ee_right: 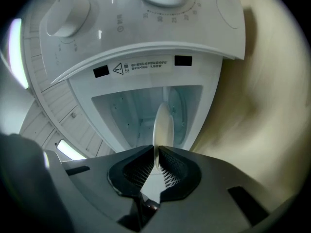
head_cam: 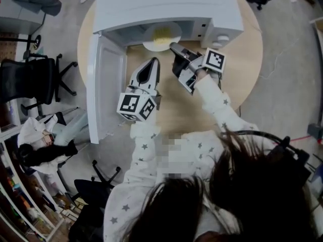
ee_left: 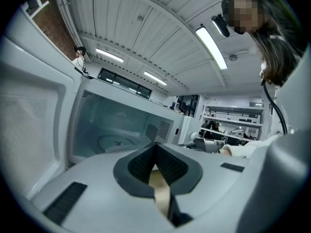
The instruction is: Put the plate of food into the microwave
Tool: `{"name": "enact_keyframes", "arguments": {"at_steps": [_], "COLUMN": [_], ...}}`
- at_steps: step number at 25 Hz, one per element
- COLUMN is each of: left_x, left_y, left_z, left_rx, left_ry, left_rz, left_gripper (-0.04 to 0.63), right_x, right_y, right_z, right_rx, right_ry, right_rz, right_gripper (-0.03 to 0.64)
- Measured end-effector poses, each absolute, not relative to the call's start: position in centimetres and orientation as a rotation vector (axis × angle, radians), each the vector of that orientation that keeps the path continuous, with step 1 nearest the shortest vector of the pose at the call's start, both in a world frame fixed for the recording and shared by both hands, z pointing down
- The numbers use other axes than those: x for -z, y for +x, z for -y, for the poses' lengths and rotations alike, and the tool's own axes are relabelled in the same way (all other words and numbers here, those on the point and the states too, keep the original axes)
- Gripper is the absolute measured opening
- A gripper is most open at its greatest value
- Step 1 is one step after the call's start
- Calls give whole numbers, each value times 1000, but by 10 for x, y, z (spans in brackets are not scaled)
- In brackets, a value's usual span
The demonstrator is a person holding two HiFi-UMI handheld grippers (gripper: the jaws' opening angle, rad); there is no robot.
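Note:
A white plate [head_cam: 161,36] with yellow food sits half inside the mouth of the white microwave [head_cam: 166,4], whose door [head_cam: 107,84] hangs open to the left. My right gripper [head_cam: 173,47] is shut on the plate's near rim. In the right gripper view the plate [ee_right: 163,124] shows edge-on between the pads, in front of the cavity [ee_right: 141,110], with my right gripper [ee_right: 157,153] clamped on it. My left gripper [head_cam: 153,63] hovers over the table just before the opening, shut and holding nothing. The left gripper view has that gripper [ee_left: 156,149] facing the glass turntable [ee_left: 112,142].
The microwave stands on a round wooden table [head_cam: 245,54]. Its knobs [ee_right: 68,14] are on the right side panel. The open door blocks the left side. Office chairs [head_cam: 30,79] and shelves stand on the floor to the left.

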State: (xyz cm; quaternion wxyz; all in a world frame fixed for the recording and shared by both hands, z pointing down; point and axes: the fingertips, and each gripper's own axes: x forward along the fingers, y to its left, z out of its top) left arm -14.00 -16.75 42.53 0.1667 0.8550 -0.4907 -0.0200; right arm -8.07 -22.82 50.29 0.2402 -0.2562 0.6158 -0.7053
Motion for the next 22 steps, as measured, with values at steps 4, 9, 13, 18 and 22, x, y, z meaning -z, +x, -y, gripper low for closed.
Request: {"name": "enact_keyframes", "arguments": {"at_steps": [4,9,13,18,22], "left_x": [-432,-438,-442,-447,-453], "left_y": [-142,-147,-147,-148,-150], "left_z": [180,196,206,214,218], "left_rx": [59,58,56,56,53], "left_ry": [2439,2442,2444,2439,2433], "left_rz": [1356,1317,1292,1273,1265], "left_gripper": [2,2,2,2,2], "right_x": [-506,-512,-517,-524,-528], "right_y": [-85,-90,-92,-94,-97], "right_z": [237,249,256,263,269], "right_rx": [1909,1898,1894,1889,1880], "right_ry": [-732,-766,-791,-849,-892], "right_rz": [-1666,-1630,-1612,-1598,-1581], "right_gripper": [21,21,21,21,21]}}
